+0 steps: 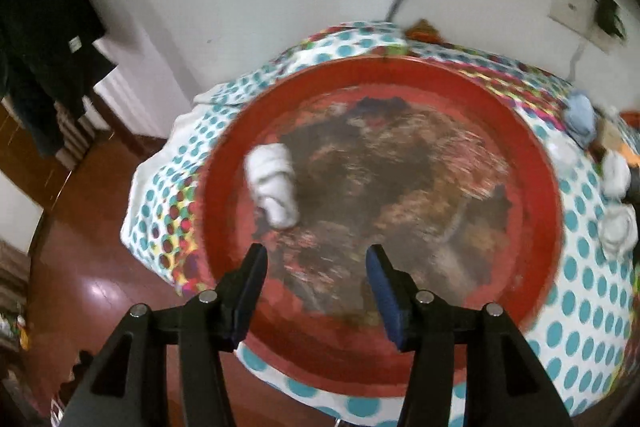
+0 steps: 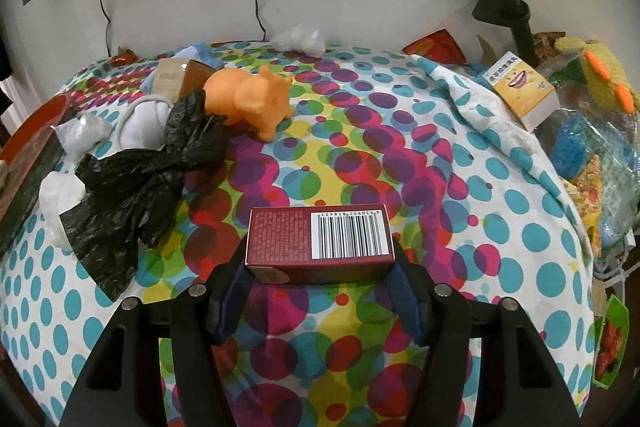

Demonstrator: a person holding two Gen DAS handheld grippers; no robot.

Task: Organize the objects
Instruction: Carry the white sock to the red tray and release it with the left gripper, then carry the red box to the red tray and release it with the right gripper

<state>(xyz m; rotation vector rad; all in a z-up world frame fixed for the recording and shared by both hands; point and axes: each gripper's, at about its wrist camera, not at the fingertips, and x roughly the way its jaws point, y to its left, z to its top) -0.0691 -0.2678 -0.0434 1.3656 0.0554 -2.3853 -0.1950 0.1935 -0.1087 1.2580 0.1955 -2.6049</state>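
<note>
- Left wrist view: left gripper (image 1: 316,259) over red tray (image 1: 536,163), jaws wide apart, nothing between the pads.
- White bundle (image 1: 274,185) inside the tray at about 11 o'clock from the gripper, near, not touching either finger; long axis roughly 12-to-6, tilted slightly toward 5 o'clock at the near end.
- Tray resting on polka-dot cloth (image 1: 592,291) covering the bench; picture blurred, so printed centre of the tray not readable.
- More white bundles (image 1: 618,231) on the cloth at 3 o'clock, outside the tray rim, well apart from the gripper.
- Right wrist view: right gripper (image 2: 320,267) closed about halfway on dark red box (image 2: 318,241), one pad pressed on each short end; box lifted clear of the cloth or just above it, cannot tell which.
- Box long axis 9-to-3, crosswise to the fingers; barcode face up, toward the 3 o'clock end.
- Black plastic bag (image 2: 148,179) at 10 o'clock, orange toy pig (image 2: 250,99) at 11 o'clock, snout toward 3 o'clock; yellow carton (image 2: 524,89) at 2 o'clock.
- Tray edge visible at 9 o'clock, far left.
- Judgement: tray lies to 9 o'clock of the held box; right gripper alone loaded, so probable next move a carry toward 9 o'clock, with the bag in the path.
</note>
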